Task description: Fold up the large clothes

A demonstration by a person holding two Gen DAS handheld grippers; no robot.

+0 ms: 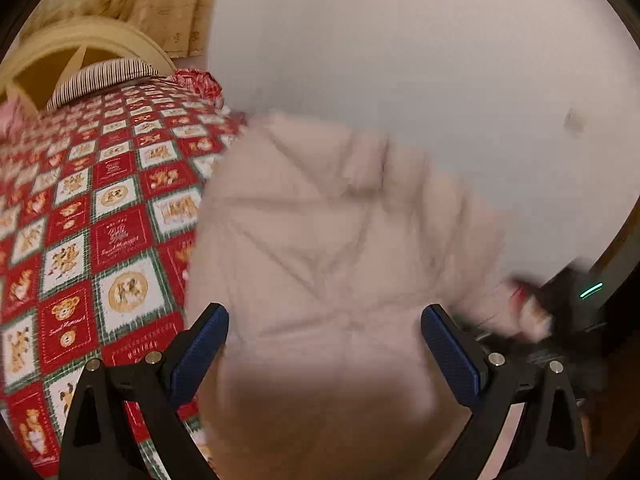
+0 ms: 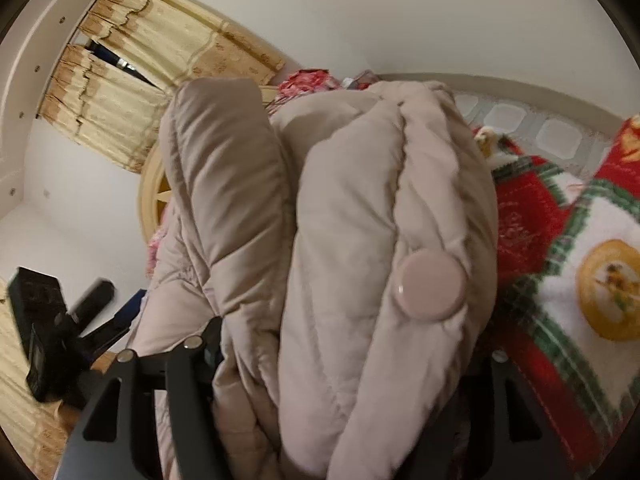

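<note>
Gaping left fingers [image 1: 324,344] around puffy beige coat [image 1: 320,232]; right fingers' spread hidden.

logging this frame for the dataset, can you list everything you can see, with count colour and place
puffy coat: one, beige, bunched up over the bed, filling the middle of both views
coat button: one, pale pink, on the coat front
bedspread: one, red, white and green check with bear motifs, covering the bed
striped pillow: one, dark and white stripes, at the head of the bed
headboard: one, cream, curved, behind the pillow
curtains: yellow, patterned, on the window wall
left tool: one, black with blue pads, open, coat between its fingers
right tool: one, black, mostly buried in the coat, state unclear
</note>
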